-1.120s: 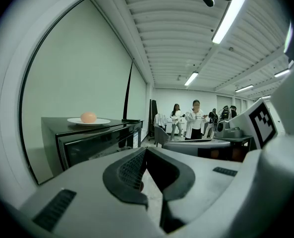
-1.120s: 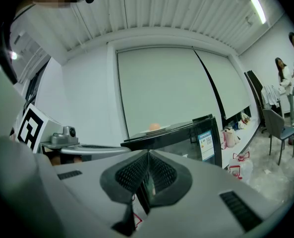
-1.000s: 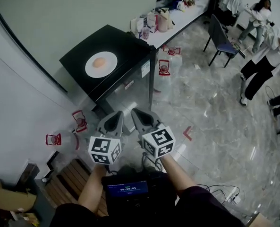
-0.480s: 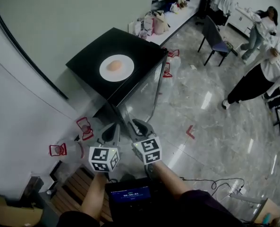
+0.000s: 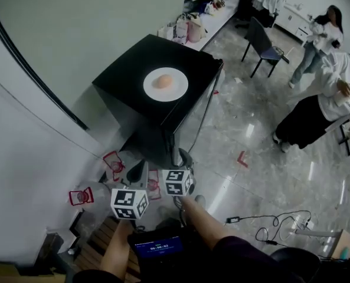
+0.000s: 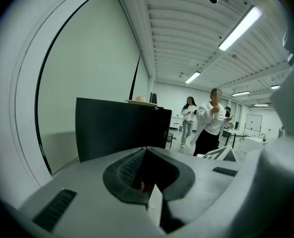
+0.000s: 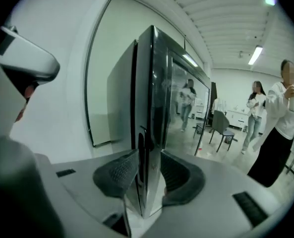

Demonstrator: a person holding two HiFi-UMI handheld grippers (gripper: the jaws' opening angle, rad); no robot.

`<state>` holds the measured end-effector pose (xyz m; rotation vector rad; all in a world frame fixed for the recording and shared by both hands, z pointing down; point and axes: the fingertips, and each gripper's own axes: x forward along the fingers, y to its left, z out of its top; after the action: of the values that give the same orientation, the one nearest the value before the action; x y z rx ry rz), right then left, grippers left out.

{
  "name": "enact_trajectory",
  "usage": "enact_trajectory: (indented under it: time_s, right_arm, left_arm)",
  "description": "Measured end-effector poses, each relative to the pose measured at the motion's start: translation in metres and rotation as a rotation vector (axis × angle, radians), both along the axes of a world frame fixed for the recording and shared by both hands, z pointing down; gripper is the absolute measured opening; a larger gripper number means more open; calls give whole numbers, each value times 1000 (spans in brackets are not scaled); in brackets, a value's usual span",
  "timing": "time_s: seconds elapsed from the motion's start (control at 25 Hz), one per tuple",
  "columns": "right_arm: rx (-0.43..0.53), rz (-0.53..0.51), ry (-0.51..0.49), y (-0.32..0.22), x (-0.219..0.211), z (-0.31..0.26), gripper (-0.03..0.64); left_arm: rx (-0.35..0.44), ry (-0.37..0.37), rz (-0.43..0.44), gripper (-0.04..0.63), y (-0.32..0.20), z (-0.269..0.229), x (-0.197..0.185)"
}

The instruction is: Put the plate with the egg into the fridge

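Observation:
A white plate [image 5: 165, 84] with a brown egg [image 5: 162, 82] lies on top of a black mini fridge [image 5: 127, 75]. In the left gripper view the plate [image 6: 140, 102] shows just over the fridge's top edge [image 6: 112, 128]. My right gripper [image 5: 183, 157] is low at the fridge's front. Its jaws have just been opening, and the edge of the glass door [image 7: 149, 133] stands between them in the right gripper view [image 7: 147, 175]. My left gripper [image 5: 138, 173] hangs beside it, a little short of the fridge, shut and empty [image 6: 146, 170].
Red-handled water jugs [image 5: 113, 161] [image 5: 80, 196] stand on the floor by the wall, left of the grippers. A person [image 5: 316, 105] stands at the right, another farther back. A chair [image 5: 263, 43] and a cluttered table [image 5: 192, 25] are behind the fridge. Cables [image 5: 269, 229] lie at the lower right.
Both grippers have moved down and toward the fridge's front. The right gripper's jaws were shut and now stand apart around the door's edge. The left stays shut.

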<state>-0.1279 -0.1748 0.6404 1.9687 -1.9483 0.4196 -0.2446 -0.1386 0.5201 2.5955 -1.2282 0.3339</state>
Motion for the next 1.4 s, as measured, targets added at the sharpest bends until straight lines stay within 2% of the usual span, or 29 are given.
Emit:
enact_trajectory:
  time_s: [0.16, 0.52, 0.84, 1.4]
  right_arm:
    - [-17, 62, -25, -11, 6, 10, 123]
    - [-4, 67, 22, -12, 5, 11, 118]
    - [-2, 129, -10, -9, 7, 13, 97]
    - [-10, 96, -53, -5, 6, 15, 81]
  left_arm:
    - [-28, 7, 32, 8, -6, 15, 0]
    - [-82, -10, 104, 9, -28, 46, 19]
    - [-82, -10, 133, 8, -30, 47, 27]
    - [-72, -30, 182, 8, -29, 49, 32]
